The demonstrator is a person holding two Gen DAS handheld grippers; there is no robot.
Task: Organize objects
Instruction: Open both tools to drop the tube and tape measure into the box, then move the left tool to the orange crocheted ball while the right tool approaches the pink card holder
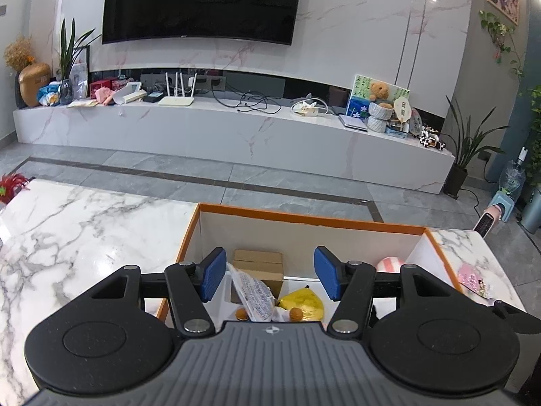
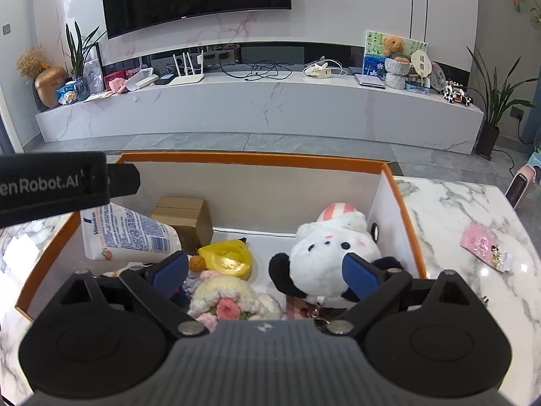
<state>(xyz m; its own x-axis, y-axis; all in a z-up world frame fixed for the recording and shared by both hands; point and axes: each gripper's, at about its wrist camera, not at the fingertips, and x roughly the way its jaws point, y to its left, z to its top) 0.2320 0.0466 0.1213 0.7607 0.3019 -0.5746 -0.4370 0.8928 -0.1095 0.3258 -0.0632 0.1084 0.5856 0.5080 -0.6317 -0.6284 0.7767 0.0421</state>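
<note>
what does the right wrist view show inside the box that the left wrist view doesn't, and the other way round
Only the right wrist view shows the whole panda plush, the crocheted flower piece and the Vaseline tube's label; the left gripper's body crosses its upper left. Only the left wrist view shows a red plant at the table's far left. Both show the orange-rimmed box, the small cardboard box, the yellow packet, the pink packet on the marble table, and open, empty grippers: left, right.
</note>
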